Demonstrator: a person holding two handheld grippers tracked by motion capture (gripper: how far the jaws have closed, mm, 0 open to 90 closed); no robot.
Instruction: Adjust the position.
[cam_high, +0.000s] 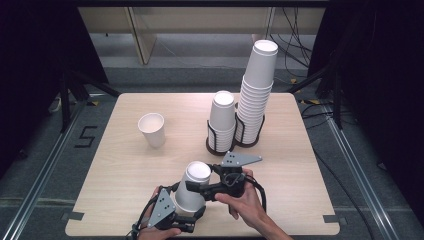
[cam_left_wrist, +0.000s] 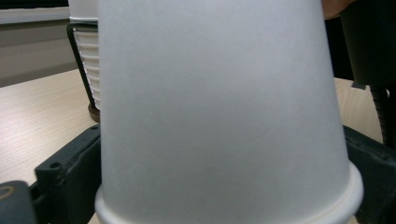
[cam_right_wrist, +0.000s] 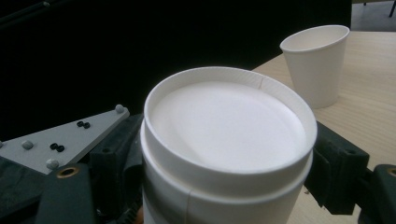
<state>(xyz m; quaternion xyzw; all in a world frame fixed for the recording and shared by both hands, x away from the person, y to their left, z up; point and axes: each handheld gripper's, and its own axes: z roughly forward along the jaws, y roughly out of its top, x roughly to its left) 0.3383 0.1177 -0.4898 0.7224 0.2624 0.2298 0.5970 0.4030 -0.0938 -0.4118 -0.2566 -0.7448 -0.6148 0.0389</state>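
While your right claw (cam_high: 196, 188) clamps the nested top cup (cam_right_wrist: 229, 135) and your left claw (cam_high: 186, 220) stands apart around the lower cup (cam_left_wrist: 224, 116), separation remains; one upright cup (cam_high: 152, 129) stands beyond them.

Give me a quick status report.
Left gripper loose around inverted cups at rim; right gripper clamps upper cup. Upright cup far off; nothing blocking.

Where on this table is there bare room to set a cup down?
The table is bare left of the upright cup and along the right edge beside the tall stack. It is crowded near the front, where both grippers flank the upside-down cups.
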